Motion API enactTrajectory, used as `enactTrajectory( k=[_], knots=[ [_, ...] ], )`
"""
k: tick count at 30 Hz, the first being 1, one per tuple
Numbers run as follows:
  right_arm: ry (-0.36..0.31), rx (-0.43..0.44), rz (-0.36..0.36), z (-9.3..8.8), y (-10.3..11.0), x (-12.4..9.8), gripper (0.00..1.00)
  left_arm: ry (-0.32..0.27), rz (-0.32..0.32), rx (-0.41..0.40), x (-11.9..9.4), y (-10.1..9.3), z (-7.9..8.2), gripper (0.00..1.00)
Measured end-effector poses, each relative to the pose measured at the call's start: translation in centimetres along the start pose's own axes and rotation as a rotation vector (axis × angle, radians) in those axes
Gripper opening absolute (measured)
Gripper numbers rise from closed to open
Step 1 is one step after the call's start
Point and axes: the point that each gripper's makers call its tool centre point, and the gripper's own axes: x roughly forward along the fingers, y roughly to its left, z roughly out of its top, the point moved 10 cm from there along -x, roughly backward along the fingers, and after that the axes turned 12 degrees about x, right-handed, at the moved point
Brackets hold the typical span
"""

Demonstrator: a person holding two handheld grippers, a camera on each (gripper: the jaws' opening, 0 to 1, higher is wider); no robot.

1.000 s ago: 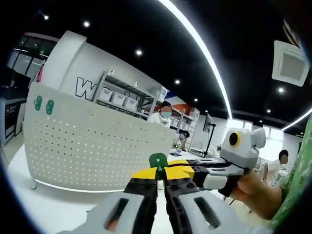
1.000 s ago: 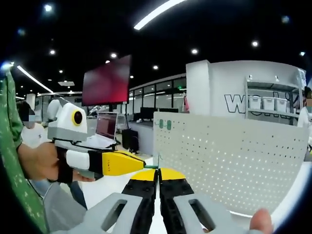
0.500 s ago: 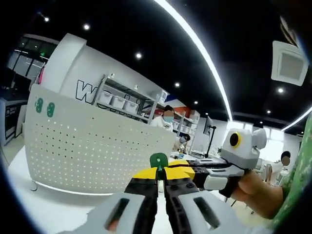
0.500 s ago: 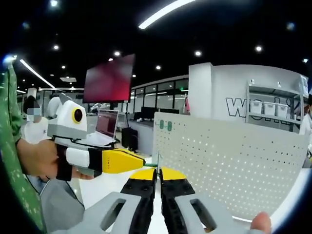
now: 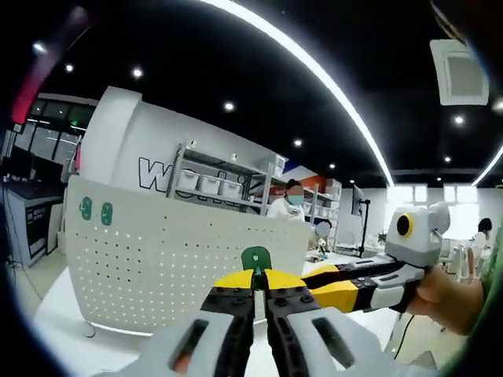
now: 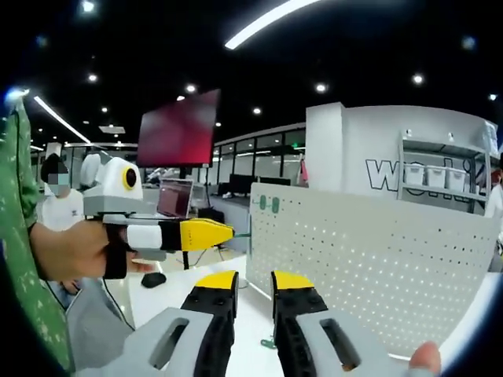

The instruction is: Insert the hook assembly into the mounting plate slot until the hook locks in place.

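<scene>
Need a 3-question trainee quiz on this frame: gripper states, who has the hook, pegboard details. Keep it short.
1. Which gripper is shut on the green hook?
A) left gripper
B) right gripper
C) neither

2. True or false: the right gripper's fingers are pressed together.

3. Fill in: in the right gripper view, two small green pieces sit near the top ____ corner of the white perforated plate.

Key:
1. A. The hook sticks out from between the left gripper's closed fingers.
2. False. The fingers stand apart with nothing between them.
3. left
</scene>
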Motion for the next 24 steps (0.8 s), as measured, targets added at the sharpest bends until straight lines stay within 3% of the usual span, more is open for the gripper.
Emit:
enactTrajectory(
  k=[9,16,24],
  knots=[
    [-0.010,0.026,-0.027,-0.2,-0.6,-0.4,0.38,0.007,0.093,0.114,-0.1,1.7,0.5,0.03],
    [-0.022,0.036,-0.055,-0.2,-1.0,-0.5,0.51,0.006,0.134,0.142,0.1,2.7,0.7,0.03],
    [-0.025,0.052,-0.089,-0.4,-1.5,-0.5,0.77,0.007,0.175,0.181,0.7,3.7,0.7,0.03]
  ],
)
